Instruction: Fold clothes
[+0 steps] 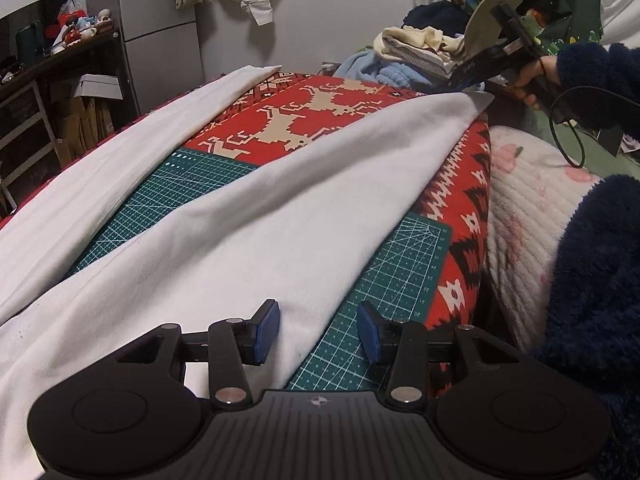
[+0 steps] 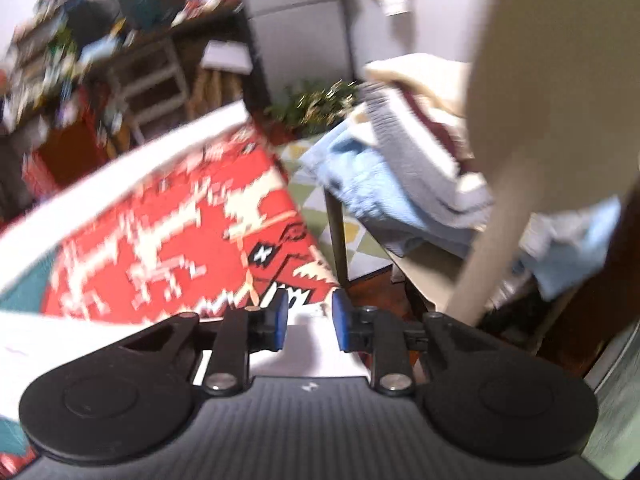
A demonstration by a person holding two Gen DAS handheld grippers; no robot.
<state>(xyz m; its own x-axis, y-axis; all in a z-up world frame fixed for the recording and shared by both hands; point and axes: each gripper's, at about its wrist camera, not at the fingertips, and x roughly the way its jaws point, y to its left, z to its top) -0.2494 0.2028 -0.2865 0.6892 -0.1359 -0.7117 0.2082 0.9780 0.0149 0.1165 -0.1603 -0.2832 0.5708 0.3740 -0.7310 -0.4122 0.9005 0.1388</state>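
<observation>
A white garment (image 1: 248, 216) lies spread in long folds over a green cutting mat (image 1: 400, 280) and a red patterned tablecloth (image 1: 304, 120). My left gripper (image 1: 318, 332) is open low over the garment's near edge. The left pad (image 1: 266, 332) is above the cloth and the right pad (image 1: 370, 332) above the mat, and neither presses on the cloth. At the far right corner of the garment a hand in a dark fleece sleeve holds my right gripper (image 1: 464, 78). The right wrist view is blurred. There my right gripper (image 2: 310, 322) has its pads apart above the white cloth (image 2: 316, 356).
A pile of clothes (image 1: 416, 52) sits behind the table on a chair (image 2: 416, 272). A fridge (image 1: 160, 40) and cluttered shelves (image 1: 60, 52) stand at the back left. A pink-and-white blanket (image 1: 528, 208) and a black cable loop (image 1: 568, 132) are at the right.
</observation>
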